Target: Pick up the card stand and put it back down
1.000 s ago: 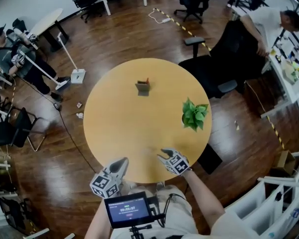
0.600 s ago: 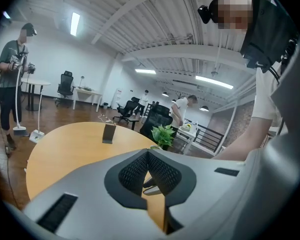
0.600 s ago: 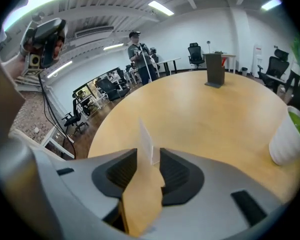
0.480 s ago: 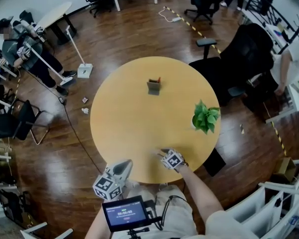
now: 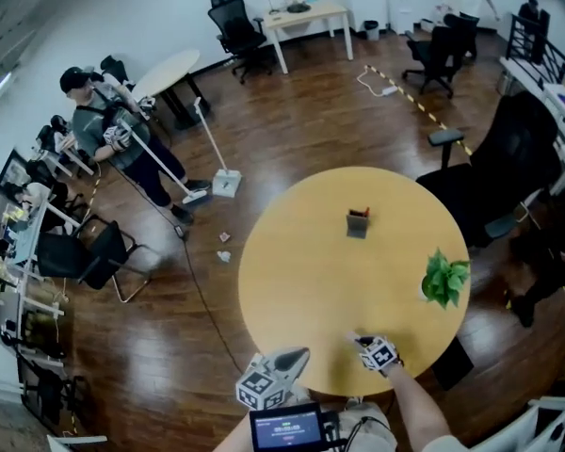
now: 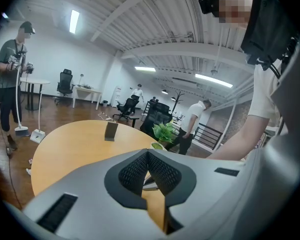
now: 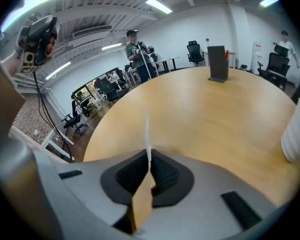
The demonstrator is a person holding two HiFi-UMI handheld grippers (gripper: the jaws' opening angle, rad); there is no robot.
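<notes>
Card stand (image 5: 358, 222) upright at round table's (image 5: 292, 281) twelve o'clock, potted plant (image 5: 444, 281) at three, right gripper (image 5: 360, 341) at six, jaws just clenched empty, left gripper (image 5: 298, 354) at seven, clenched empty

head view: overhead, far | gripper views: low, near | shared: table (image 5: 301, 290)

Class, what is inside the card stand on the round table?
A small red thing shows at the top of the card stand. What it is, and whatever else sits inside, cannot be seen: the stand's grey wall covers it.
</notes>
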